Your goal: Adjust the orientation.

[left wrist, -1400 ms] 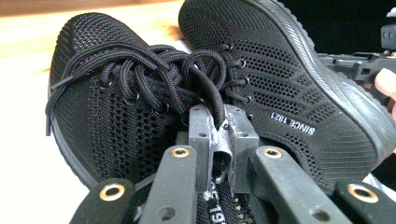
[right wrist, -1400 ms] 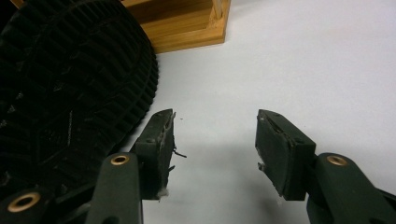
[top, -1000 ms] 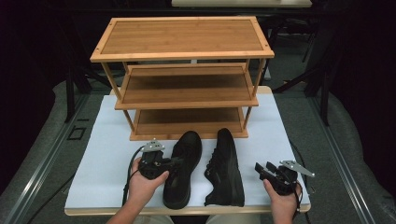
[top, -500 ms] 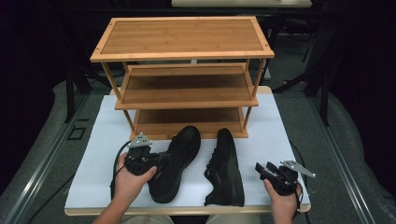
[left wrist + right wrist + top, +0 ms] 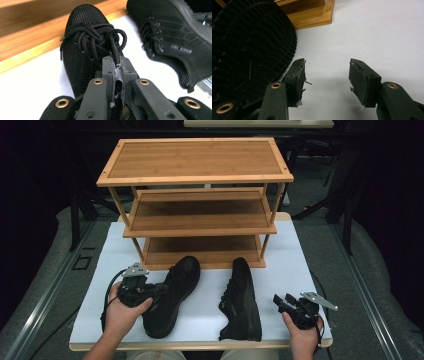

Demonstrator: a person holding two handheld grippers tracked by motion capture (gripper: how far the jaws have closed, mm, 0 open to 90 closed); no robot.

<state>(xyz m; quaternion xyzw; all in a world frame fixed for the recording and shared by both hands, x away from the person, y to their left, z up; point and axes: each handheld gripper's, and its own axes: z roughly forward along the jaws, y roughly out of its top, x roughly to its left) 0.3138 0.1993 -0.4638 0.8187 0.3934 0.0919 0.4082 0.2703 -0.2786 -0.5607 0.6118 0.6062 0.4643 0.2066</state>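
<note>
1. High view: left gripper (image 5: 159,289) pinches left shoe (image 5: 170,297) on the white mat (image 5: 100,270); pinch point hard to see. Shoe now angled vs 1 s ago.
2. Left gripper view: jaws pressed on shoe tongue (image 5: 114,51); heel cut off.
3. Right gripper view: right gripper (image 5: 327,80) spread, empty; right shoe (image 5: 249,50) sole beside it, cut off.

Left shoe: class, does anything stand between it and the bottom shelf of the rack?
Nothing visible does. The left tongs pinch the left shoe at its tongue, its toe points at the open bottom shelf, and the right shoe lies off to one side.
</note>
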